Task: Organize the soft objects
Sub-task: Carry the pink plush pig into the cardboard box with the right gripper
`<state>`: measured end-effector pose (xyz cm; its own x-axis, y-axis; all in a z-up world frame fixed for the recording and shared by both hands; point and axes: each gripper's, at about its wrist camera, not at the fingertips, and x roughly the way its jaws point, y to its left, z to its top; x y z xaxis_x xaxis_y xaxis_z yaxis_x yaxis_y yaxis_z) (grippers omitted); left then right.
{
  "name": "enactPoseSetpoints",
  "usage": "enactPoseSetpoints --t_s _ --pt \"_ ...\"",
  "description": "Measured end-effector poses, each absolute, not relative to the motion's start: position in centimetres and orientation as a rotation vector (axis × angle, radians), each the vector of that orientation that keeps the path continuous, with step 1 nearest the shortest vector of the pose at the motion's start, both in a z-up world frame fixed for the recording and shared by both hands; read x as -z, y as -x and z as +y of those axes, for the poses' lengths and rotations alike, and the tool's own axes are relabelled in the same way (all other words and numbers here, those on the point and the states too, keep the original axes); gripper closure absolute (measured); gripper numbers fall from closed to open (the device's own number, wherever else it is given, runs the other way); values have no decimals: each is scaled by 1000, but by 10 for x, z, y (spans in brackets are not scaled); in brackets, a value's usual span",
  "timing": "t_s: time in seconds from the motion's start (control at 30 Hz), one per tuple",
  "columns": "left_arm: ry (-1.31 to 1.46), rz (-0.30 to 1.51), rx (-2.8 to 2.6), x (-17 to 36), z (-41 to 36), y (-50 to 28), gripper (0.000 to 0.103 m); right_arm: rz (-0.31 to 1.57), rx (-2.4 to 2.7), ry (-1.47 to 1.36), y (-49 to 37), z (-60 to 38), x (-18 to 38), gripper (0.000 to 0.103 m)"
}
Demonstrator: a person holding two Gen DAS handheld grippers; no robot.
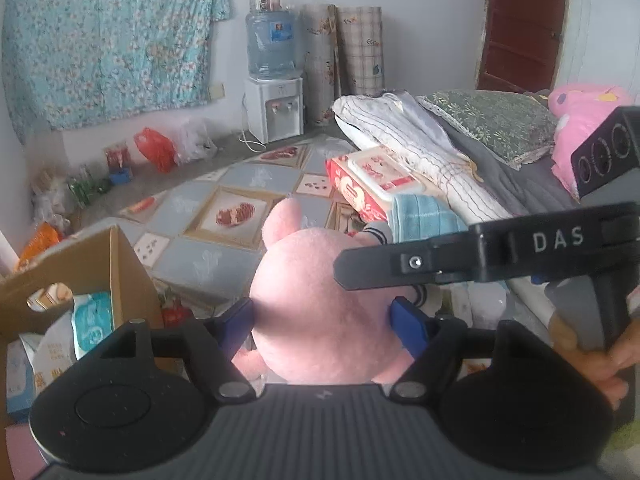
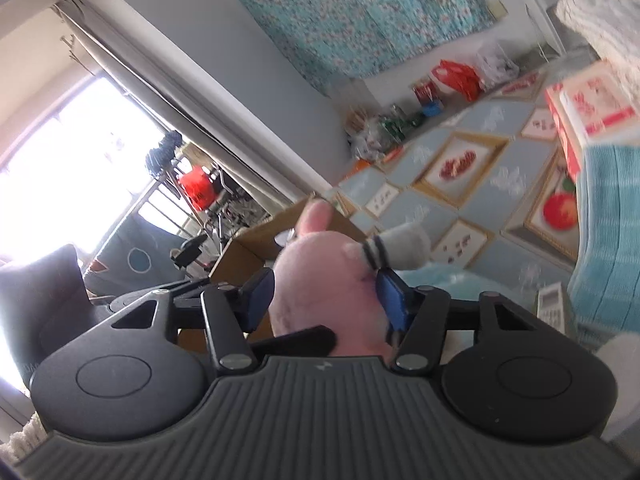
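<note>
A pink plush toy (image 1: 316, 300) fills the gap between the blue pads of my left gripper (image 1: 322, 328), which is shut on it above the floor. In the right wrist view the same plush toy (image 2: 324, 280) sits between the blue pads of my right gripper (image 2: 326, 302), and both pads touch its sides. A grey sock (image 2: 394, 250) with dark stripes sticks out beside the right pad. One black finger (image 1: 400, 266) of the right gripper crosses in front of the plush in the left wrist view.
An open cardboard box (image 1: 92, 264) with packets stands at the lower left. A red-and-white wipes pack (image 1: 372, 184) and a blue towel (image 1: 424, 216) lie by the bed (image 1: 500, 168), which bears pillows and another pink plush (image 1: 588, 120). A hand (image 1: 592, 356) grips the right handle.
</note>
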<state>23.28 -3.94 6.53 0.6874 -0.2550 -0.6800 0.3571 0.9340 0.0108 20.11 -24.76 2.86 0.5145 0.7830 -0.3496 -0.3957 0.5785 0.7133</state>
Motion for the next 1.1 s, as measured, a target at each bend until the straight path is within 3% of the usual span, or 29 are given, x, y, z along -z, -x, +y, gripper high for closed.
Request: enactPoseSetpoints --t_s 0.37,0.53,0.7,0.93,1.1 --pt "-164 689 369 -58 -30 -205 29 674 -760 -602 -188 -266 -54 42" --pt "-118 690 358 -61 -23 -204 32 779 -780 -648 -202 -252 -35 39" --pt "-38 653 343 -85 4 -193 33 776 -834 -659 -197 -235 -58 38" --pt "3 563 224 -137 68 -157 33 755 -996 -601 -195 -162 -116 38" --pt "31 602 84 -137 126 -149 33 821 -1076 -491 -205 -77 -133 38"
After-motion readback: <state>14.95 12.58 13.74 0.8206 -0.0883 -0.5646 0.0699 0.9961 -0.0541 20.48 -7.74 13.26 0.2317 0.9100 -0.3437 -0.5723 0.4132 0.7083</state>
